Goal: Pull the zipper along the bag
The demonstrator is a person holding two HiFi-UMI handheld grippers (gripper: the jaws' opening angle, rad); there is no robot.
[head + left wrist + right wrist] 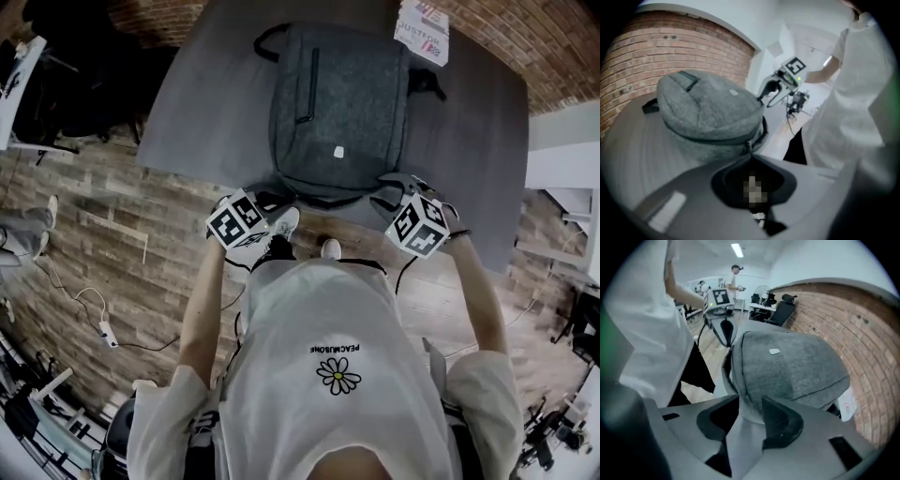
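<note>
A grey felt backpack [337,103] lies flat on the dark grey table [197,112], its near edge facing me. My left gripper [281,202] is at the bag's near left corner. In the left gripper view its jaws [750,157] are shut on the small zipper pull [749,146] of the bag's side zipper. My right gripper [394,187] is at the near right corner. In the right gripper view it [751,401] stands open, with the bag's [787,366] rounded edge in the gap between the fingers and the pads apart from it.
A printed card [422,28] lies at the table's far right corner. The table's near edge runs just under both grippers, above the brick-patterned floor. A power strip [108,333] and cable lie on the floor at left. Office chairs [780,312] and a standing person [733,277] are far behind.
</note>
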